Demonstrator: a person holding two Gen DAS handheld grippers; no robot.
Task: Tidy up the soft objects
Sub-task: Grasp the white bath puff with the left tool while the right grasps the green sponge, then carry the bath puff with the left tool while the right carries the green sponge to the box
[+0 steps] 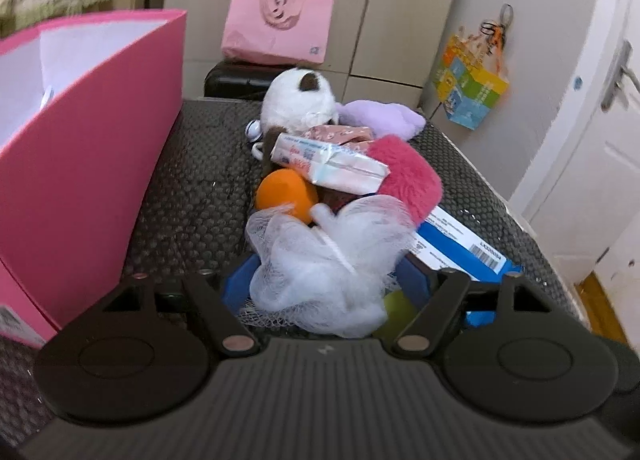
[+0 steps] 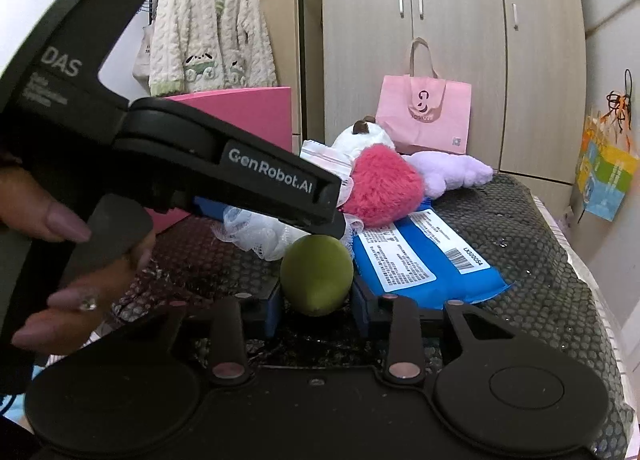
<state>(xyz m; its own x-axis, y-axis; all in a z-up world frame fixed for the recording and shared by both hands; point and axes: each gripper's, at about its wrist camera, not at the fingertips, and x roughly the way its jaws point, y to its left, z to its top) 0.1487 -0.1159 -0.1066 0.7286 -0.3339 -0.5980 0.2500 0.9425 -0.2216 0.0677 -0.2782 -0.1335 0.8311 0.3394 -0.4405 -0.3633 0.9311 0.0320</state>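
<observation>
On the dark, bumpy worktop [image 1: 192, 188] lies a heap of soft things: a white mesh bath puff [image 1: 320, 260], an orange ball [image 1: 286, 192], a pink furry plush [image 1: 408, 176], a lilac plush [image 1: 384, 116], a white-and-brown stuffed animal [image 1: 298, 100], a tissue pack [image 1: 332, 160] and a blue packet [image 2: 424, 260]. The left gripper [image 1: 326, 284] has its fingers [image 1: 236, 288] spread fairly wide, one on each side of the mesh bath puff; whether they press on it I cannot tell. The right gripper [image 2: 318, 300] has its fingers [image 2: 274, 312] drawn in close on either side of a green ball [image 2: 316, 276], touching it. A pink box [image 1: 92, 148] stands open at the worktop's left edge, and a hand [image 2: 72, 260] grips the left tool's handle.
</observation>
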